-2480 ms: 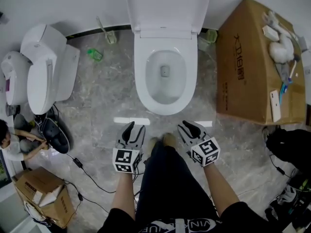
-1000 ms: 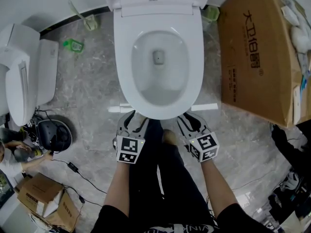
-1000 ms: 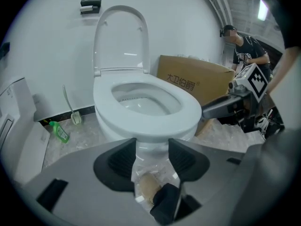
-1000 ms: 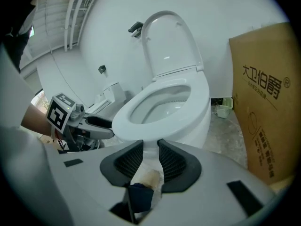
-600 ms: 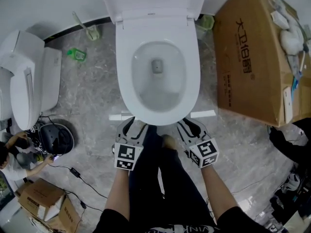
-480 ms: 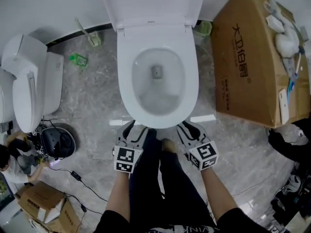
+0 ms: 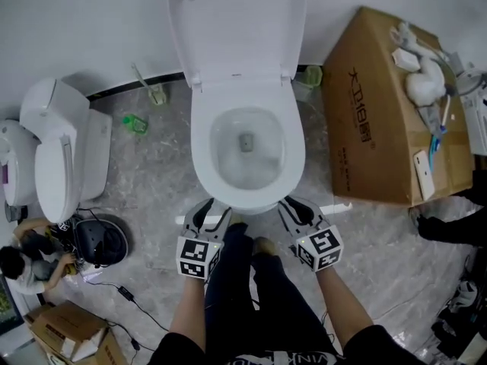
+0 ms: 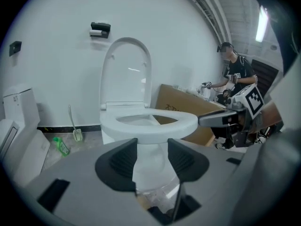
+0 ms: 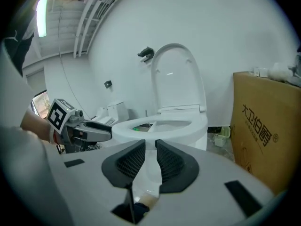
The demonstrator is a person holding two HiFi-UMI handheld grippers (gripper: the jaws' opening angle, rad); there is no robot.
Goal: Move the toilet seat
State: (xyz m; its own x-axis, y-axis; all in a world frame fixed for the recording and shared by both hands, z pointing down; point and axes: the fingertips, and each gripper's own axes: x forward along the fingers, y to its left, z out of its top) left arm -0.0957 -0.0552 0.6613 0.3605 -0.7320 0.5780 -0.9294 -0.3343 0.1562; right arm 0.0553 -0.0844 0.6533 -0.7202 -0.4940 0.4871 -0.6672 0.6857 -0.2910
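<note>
Toilet [image 7: 294, 155] open, lid [image 7: 237, 29] up
Bowl [image 7: 224, 138] holds water [image 7: 245, 169]; left gripper [image 7: 211, 211] jaws apart, empty — right gripper [image 7: 298, 207] closing, empty

The marble floor [image 7: 152, 166] bears toilet [image 7: 247, 198], cardboard box [image 7: 373, 112], perhaps a green bottle [image 7: 135, 122].

On my right stands a big cardboard box [image 7: 373, 112], on my left a spare toilet [image 7: 65, 166], with a green bottle [image 7: 135, 122] on the marble floor [image 7: 152, 181] between.
</note>
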